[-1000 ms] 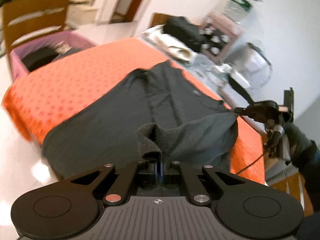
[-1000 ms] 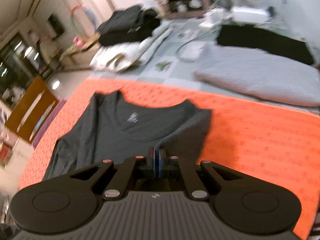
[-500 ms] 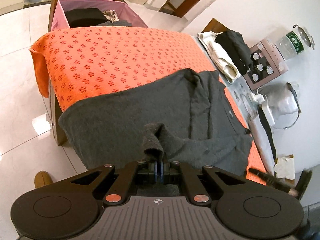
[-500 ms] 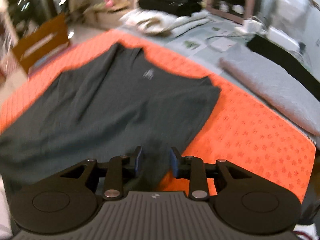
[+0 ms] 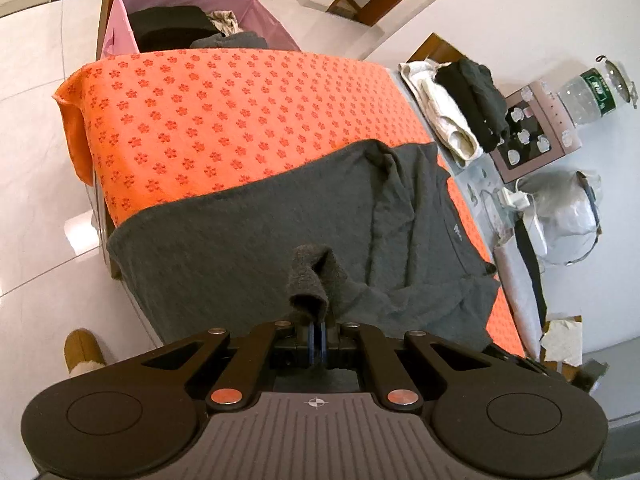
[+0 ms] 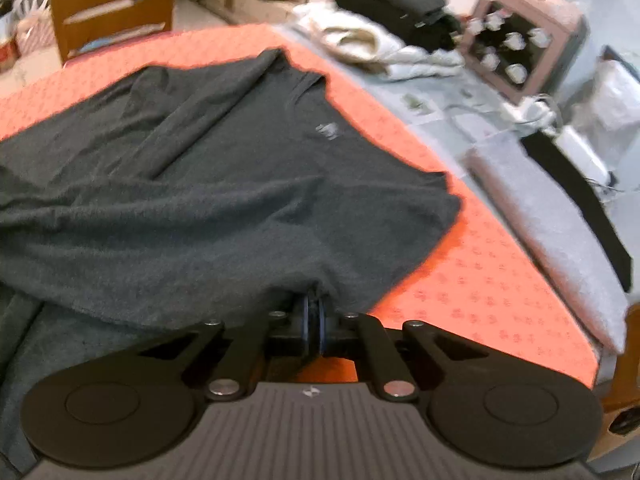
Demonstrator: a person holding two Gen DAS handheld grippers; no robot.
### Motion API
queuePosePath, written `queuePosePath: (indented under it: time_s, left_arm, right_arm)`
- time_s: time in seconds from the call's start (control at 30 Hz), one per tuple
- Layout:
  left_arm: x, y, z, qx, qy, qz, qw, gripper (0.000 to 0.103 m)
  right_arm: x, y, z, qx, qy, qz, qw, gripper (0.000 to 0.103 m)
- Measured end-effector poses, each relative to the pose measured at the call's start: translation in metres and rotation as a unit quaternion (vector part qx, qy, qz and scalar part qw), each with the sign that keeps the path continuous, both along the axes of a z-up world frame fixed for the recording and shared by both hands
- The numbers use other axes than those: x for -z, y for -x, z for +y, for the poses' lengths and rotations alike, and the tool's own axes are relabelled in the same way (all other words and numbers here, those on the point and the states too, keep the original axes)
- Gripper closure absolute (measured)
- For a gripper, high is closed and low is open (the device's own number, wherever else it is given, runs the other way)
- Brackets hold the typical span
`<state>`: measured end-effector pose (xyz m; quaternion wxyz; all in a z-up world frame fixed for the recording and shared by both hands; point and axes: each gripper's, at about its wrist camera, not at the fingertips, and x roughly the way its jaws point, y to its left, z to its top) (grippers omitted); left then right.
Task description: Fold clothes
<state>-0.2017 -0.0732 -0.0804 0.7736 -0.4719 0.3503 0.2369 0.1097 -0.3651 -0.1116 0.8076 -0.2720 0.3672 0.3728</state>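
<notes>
Two grippers, both clamped on the same dark grey T-shirt [image 5: 248, 248]. Left gripper [image 5: 317, 334] pinches a bunched fold of the shirt's near edge w/ its jaws fully closed — fabric sticks up just ahead of the tips. Right gripper [image 6: 313, 316] is clenched on the shirt's [image 6: 224, 184] near edge too, cloth tucked between the pads. Ahead of both tools the shirt lies spread on an orange patterned cloth [image 5: 240, 120], part draping off the near side. Far beyond the left tool: a pink bin [image 5: 276, 24] w/ clothes. Beyond the right tool, to its right — a grey folded fabric [image 6: 548, 216]; further off, a stack of dark and white clothes [image 6: 384, 24].
</notes>
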Motion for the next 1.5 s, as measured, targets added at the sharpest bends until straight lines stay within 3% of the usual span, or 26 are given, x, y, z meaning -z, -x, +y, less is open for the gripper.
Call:
queuePosePath:
  time_s: [0.13, 0.17, 0.27, 0.53, 0.8, 0.87, 1.0, 1.13, 1.23, 1.3, 1.4, 1.5]
  left_arm:
    - [0.0, -0.006, -0.005, 0.016, 0.015, 0.02, 0.9995, 0.097]
    - [0.003, -0.008, -0.007, 0.02, 0.015, 0.027, 0.9993, 0.097]
    - [0.011, -0.011, -0.009, 0.026, 0.015, 0.047, 0.9985, 0.097]
    - [0.008, -0.002, 0.0, 0.013, 0.029, 0.046, 0.9985, 0.096]
    - [0.023, 0.014, 0.004, -0.005, -0.024, 0.09, 0.9956, 0.095]
    - [0.026, 0.019, 0.003, 0.003, -0.042, 0.091, 0.9949, 0.091]
    - [0.033, 0.026, -0.001, 0.025, -0.068, 0.07, 0.9949, 0.07]
    - [0.05, 0.029, -0.003, 0.027, -0.071, 0.062, 0.9952, 0.065]
    - [0.068, 0.033, 0.0, 0.013, -0.05, 0.062, 0.9968, 0.064]
    - [0.077, 0.038, 0.002, -0.002, -0.027, 0.05, 0.9984, 0.065]
    - [0.079, 0.048, 0.004, -0.026, 0.001, 0.017, 0.9995, 0.1]
    - [0.065, 0.06, 0.001, -0.046, -0.003, 0.005, 0.9989, 0.1]
  right_arm:
    - [-0.006, 0.005, -0.041, 0.021, 0.008, 0.003, 1.0, 0.098]
    - [-0.001, 0.005, -0.047, 0.024, 0.015, 0.003, 1.0, 0.102]
    - [0.014, 0.006, -0.064, 0.038, 0.03, 0.008, 0.999, 0.102]
    - [0.016, 0.007, -0.072, 0.056, 0.007, 0.02, 0.998, 0.1]
    - [0.002, 0.01, -0.062, 0.052, -0.019, 0.027, 0.998, 0.095]
    - [-0.003, 0.012, -0.059, 0.049, -0.025, 0.029, 0.998, 0.089]
    - [-0.013, 0.02, -0.056, 0.05, -0.04, 0.037, 0.997, 0.084]
    - [-0.016, 0.03, -0.053, 0.052, -0.048, 0.044, 0.997, 0.081]
    - [-0.016, 0.037, -0.053, 0.053, -0.048, 0.051, 0.996, 0.081]
    - [-0.016, 0.043, -0.054, 0.053, -0.047, 0.055, 0.996, 0.081]
    - [-0.018, 0.05, -0.055, 0.055, -0.047, 0.057, 0.996, 0.081]
    - [-0.02, 0.055, -0.057, 0.056, -0.048, 0.057, 0.996, 0.081]
